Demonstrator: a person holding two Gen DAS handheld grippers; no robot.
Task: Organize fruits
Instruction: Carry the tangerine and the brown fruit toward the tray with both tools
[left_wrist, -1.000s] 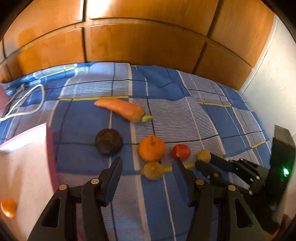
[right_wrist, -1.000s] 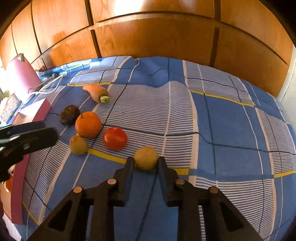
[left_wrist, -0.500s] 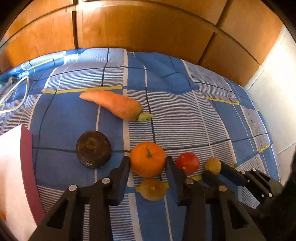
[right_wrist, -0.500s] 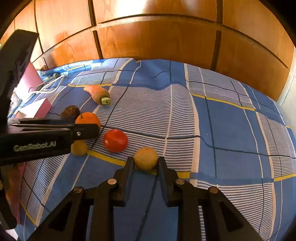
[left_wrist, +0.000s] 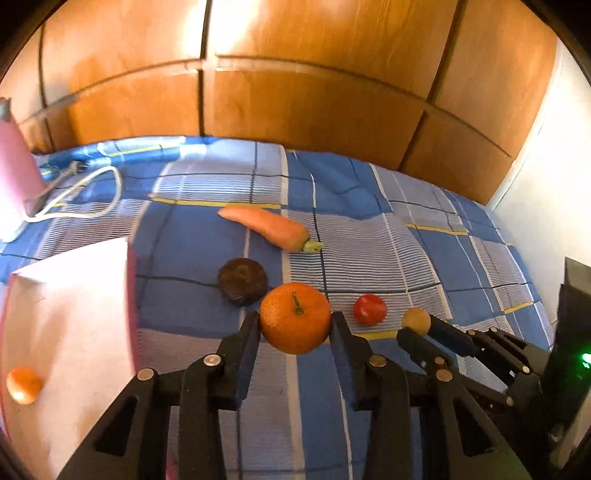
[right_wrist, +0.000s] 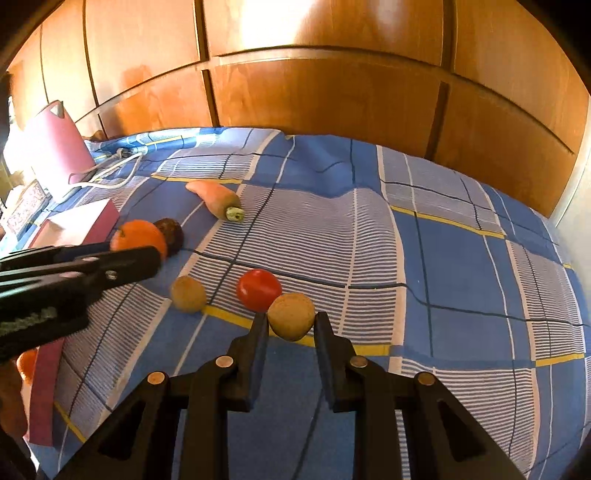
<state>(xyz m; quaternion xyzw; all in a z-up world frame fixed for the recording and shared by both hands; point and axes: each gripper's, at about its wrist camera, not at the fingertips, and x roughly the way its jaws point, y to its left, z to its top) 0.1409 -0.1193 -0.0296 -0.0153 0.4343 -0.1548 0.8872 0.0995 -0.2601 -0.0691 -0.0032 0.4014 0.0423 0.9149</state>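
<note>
At the far left of the left wrist view, a pink box (left_wrist: 74, 306) is sitting on the bed (left_wrist: 369, 258), and one small orange (left_wrist: 24, 385) is already lying inside it, so the sorting looks started but far from finished. Just right of the box, a dark round fruit (left_wrist: 242, 280) is waiting on the blue checked cover, with a carrot (left_wrist: 269, 229) lying beyond it.

The left gripper (left_wrist: 295, 332) is holding a large orange (left_wrist: 295, 317), its jaws clenched on the fruit's two sides; the orange appears to be raised off the cover, probably heading for the box. In the right wrist view, a small yellowish fruit (right_wrist: 187, 294) is resting loose near that gripper, and a red tomato (right_wrist: 258, 289) is sitting just right of it.

Furthest right, the right gripper (right_wrist: 291, 325) is grasping a tan round fruit (right_wrist: 291, 315) between its jaws, just beside the tomato. Judging by this, two pieces are in hand, while the dark fruit, yellowish fruit, tomato and carrot are still waiting to be dealt with.
</note>
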